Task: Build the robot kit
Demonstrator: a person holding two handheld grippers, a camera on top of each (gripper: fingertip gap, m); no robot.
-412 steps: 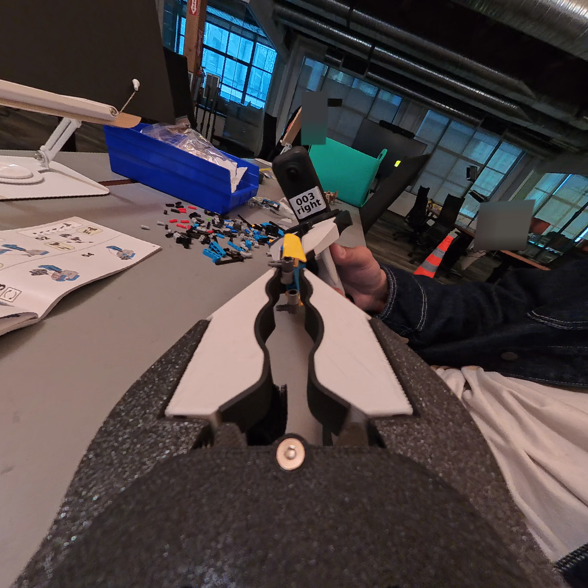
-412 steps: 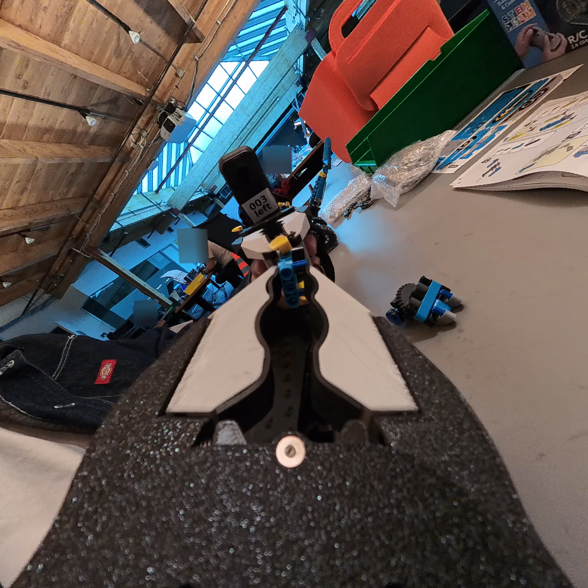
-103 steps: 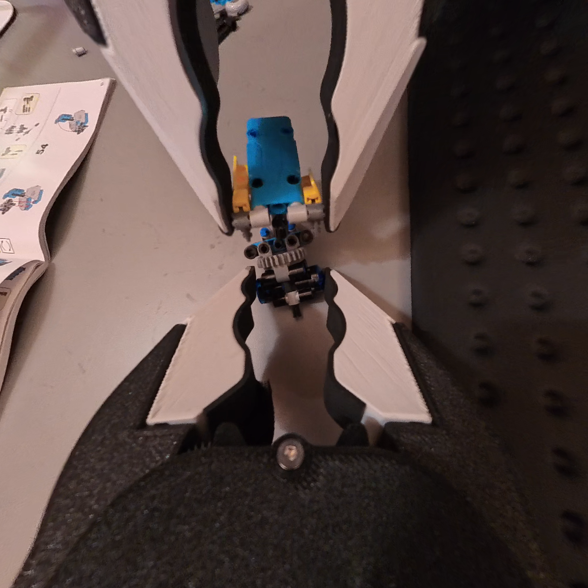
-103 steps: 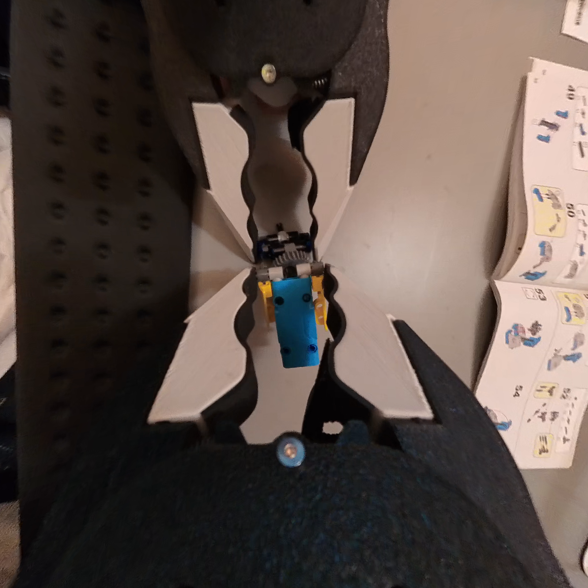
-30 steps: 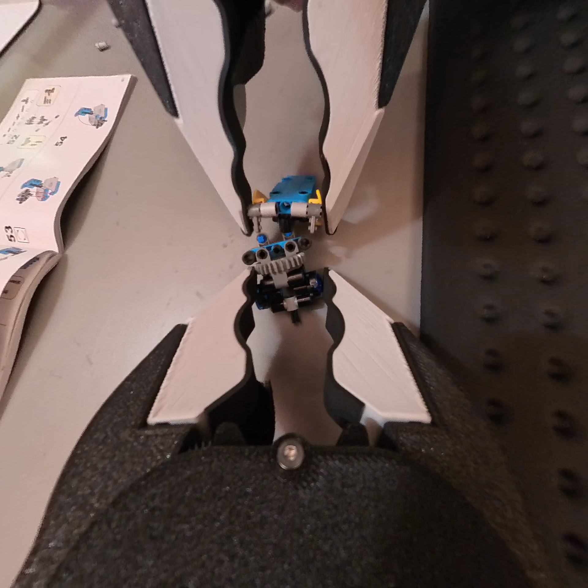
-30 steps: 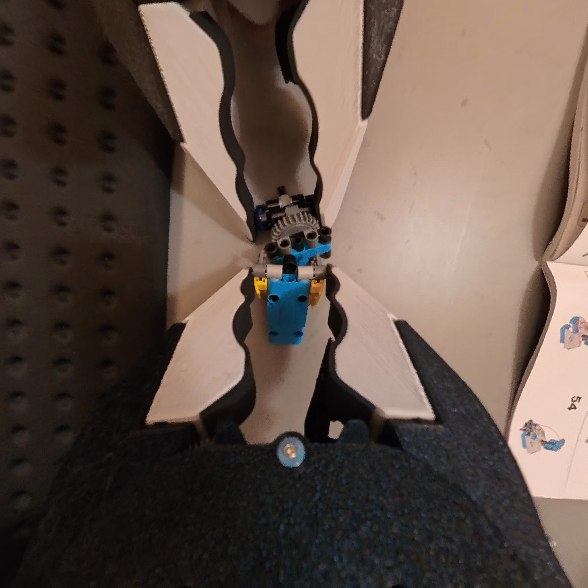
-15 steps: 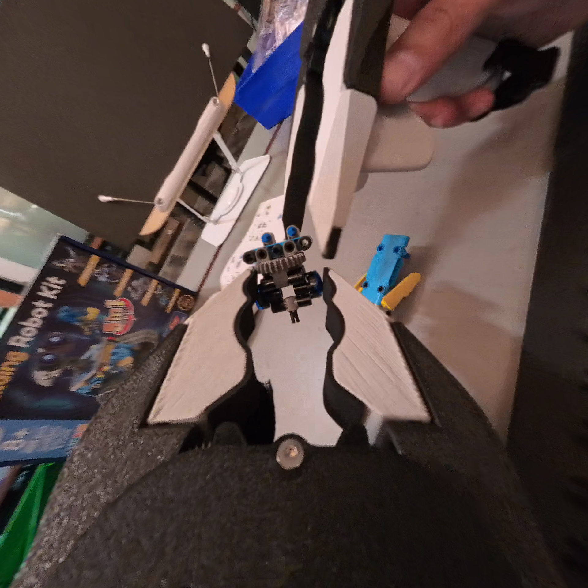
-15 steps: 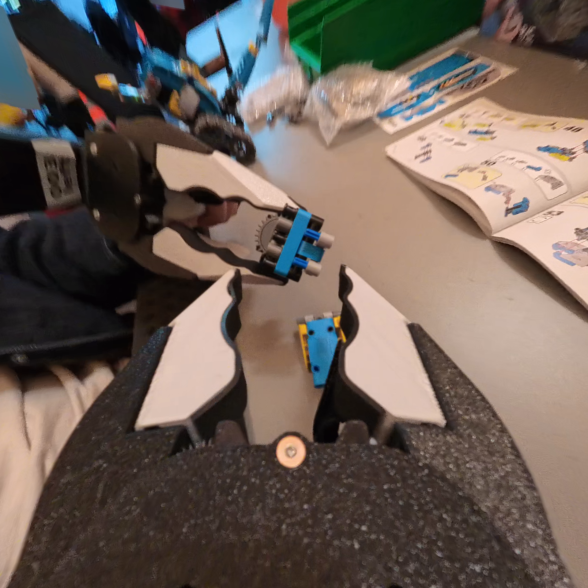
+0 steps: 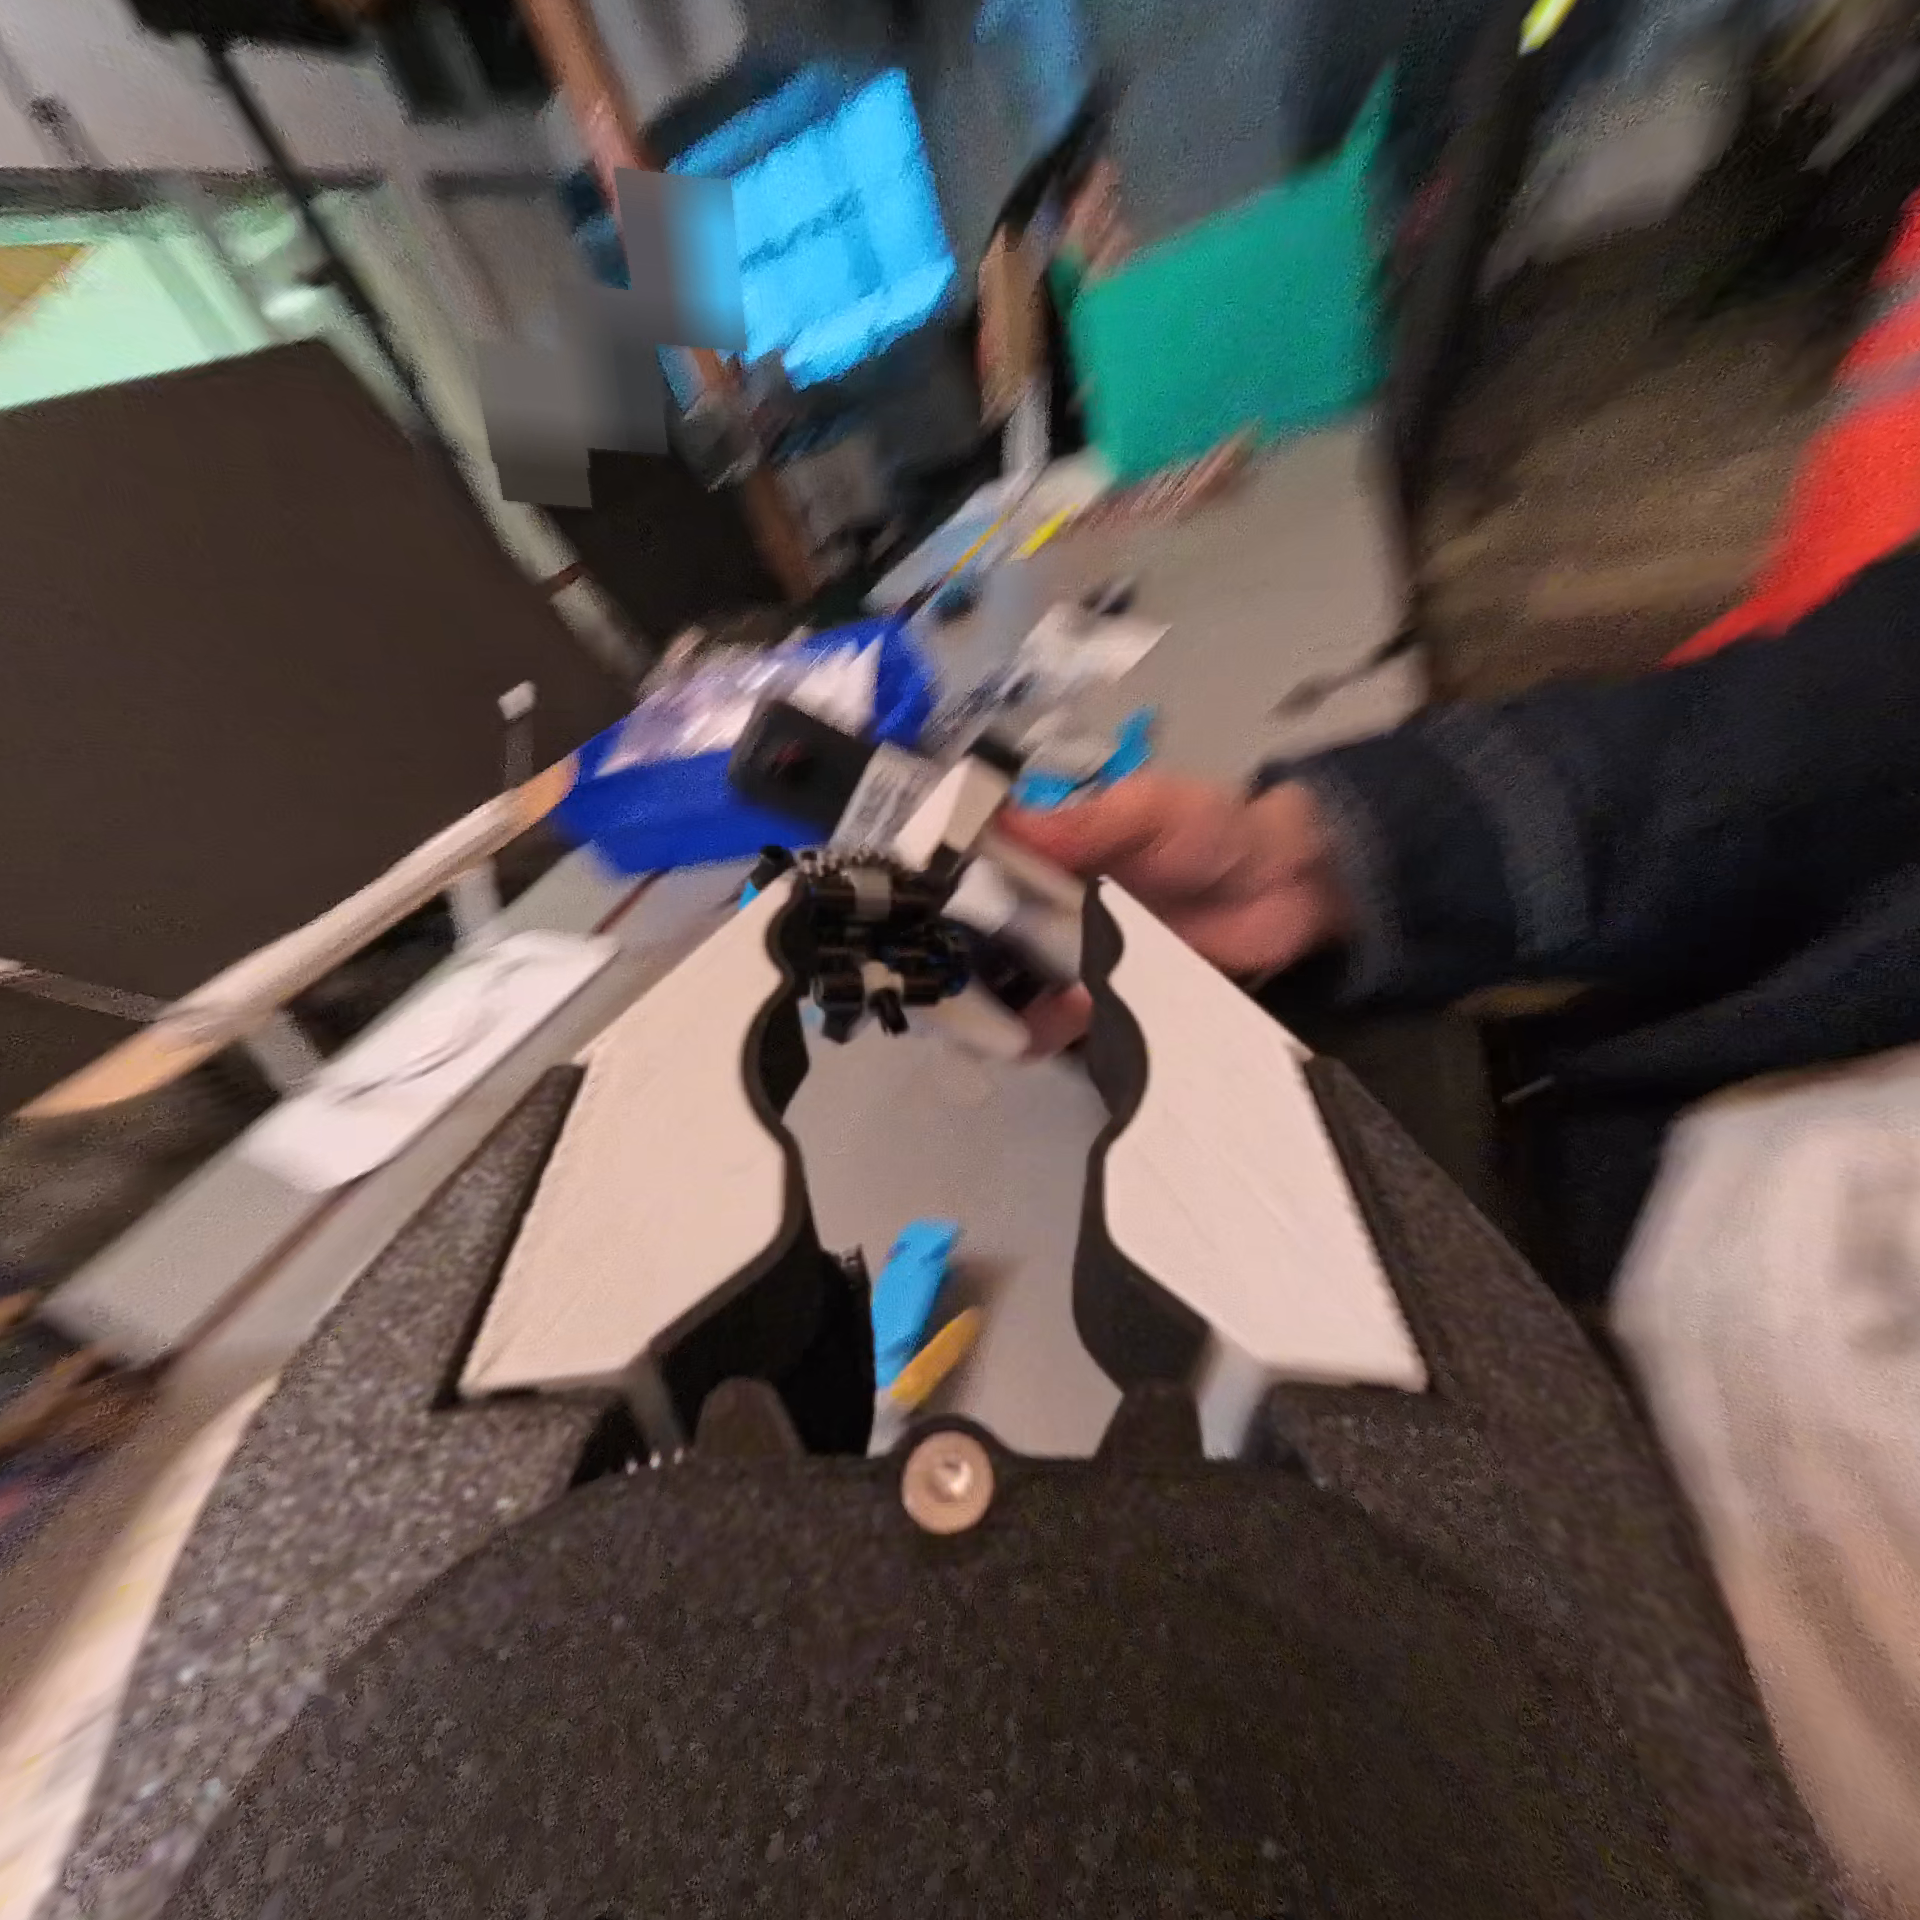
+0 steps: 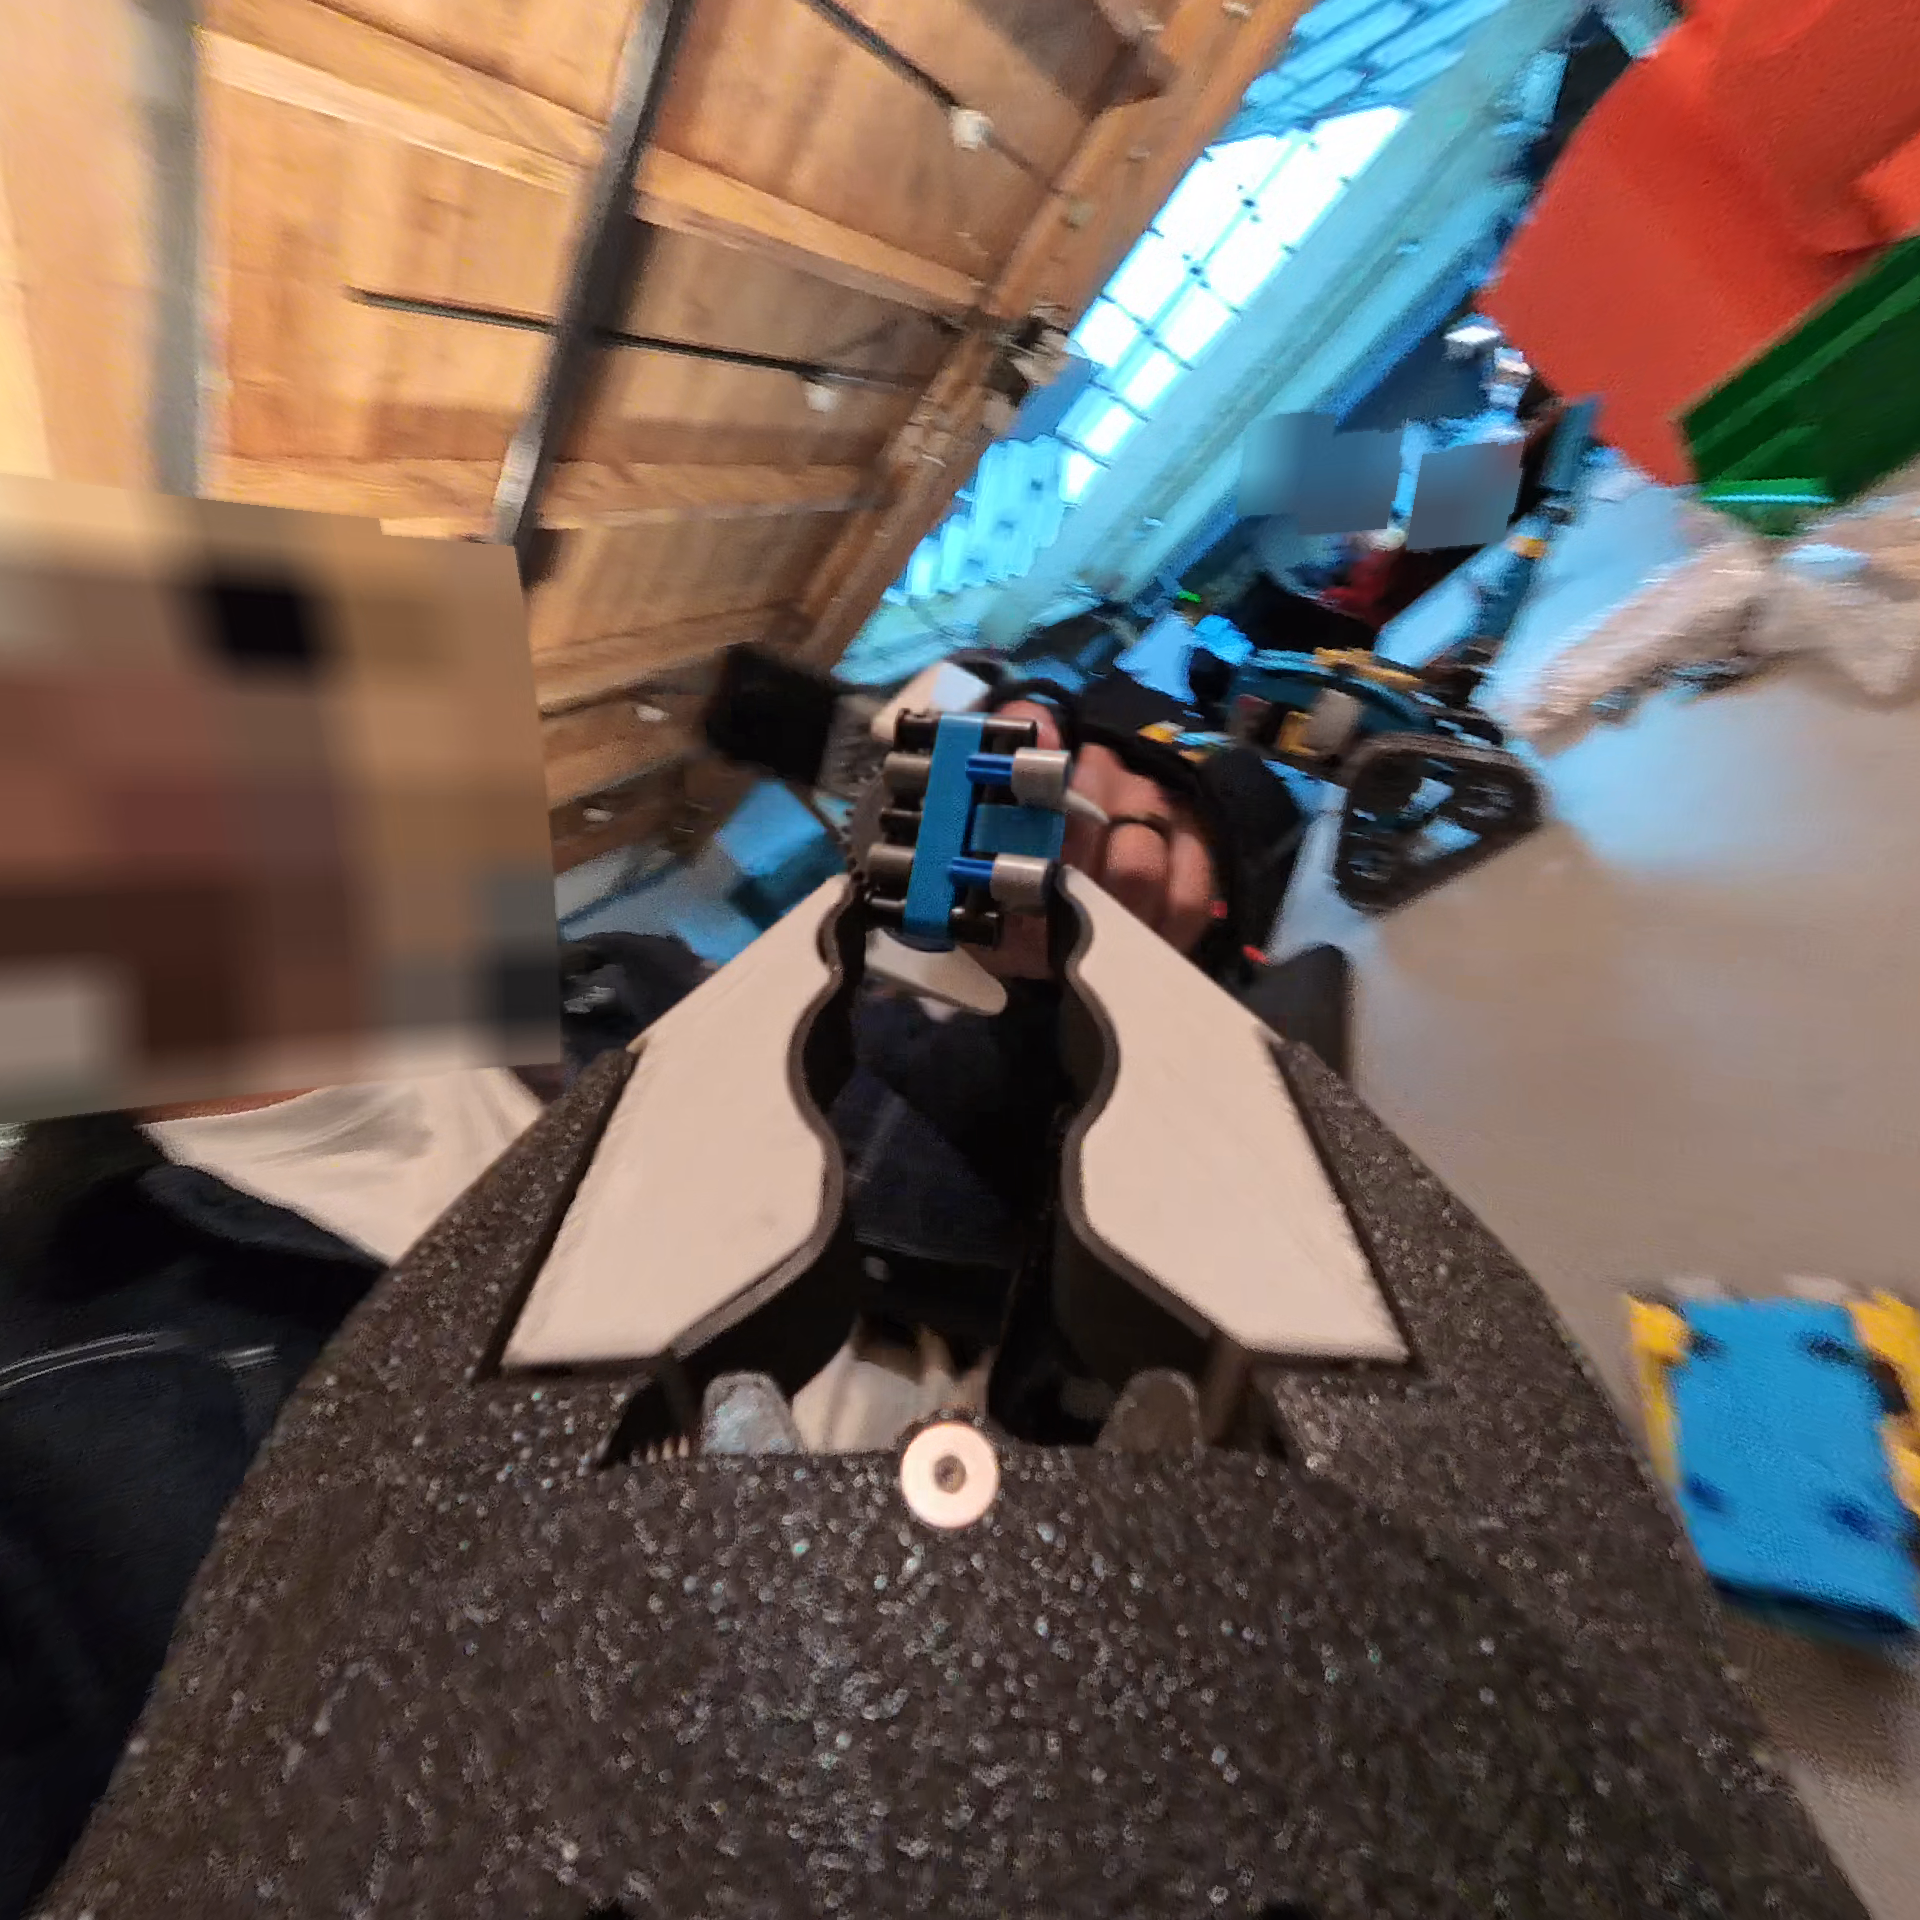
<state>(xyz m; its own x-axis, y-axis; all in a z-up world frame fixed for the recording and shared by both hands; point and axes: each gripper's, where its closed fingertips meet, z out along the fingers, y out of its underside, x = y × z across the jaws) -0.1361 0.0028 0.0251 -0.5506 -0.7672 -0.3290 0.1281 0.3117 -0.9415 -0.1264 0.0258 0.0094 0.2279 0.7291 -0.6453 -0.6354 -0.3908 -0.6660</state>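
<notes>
A small gear assembly (image 10: 961,821) of blue, black and grey pieces sits between the tips of my right gripper (image 10: 961,904), which is shut on it. In the blurred left wrist view the same assembly (image 9: 883,940) lies between the tips of my left gripper (image 9: 940,914), against the left finger. There is a gap to the right finger, so the jaws stand open. The two grippers meet tip to tip above the grey table (image 10: 1610,1039). A blue and yellow piece (image 10: 1787,1455) lies loose on the table; it also shows under my left fingers (image 9: 914,1288).
A blue bin (image 9: 675,800), a white lamp arm (image 9: 343,914) and papers stand at the far left. A green bin (image 10: 1829,405), an orange object (image 10: 1714,187), plastic bags (image 10: 1714,623) and a tracked model (image 10: 1434,800) are at the back. A person's dark sleeve (image 9: 1610,831) is on the right. Left and right tips are no more than a few centimetres apart.
Both grippers swung up from the table. My right gripper, open half a second ago, has closed on the gear assembly. My left jaws have widened around it. The blue and yellow piece stays on the table.
</notes>
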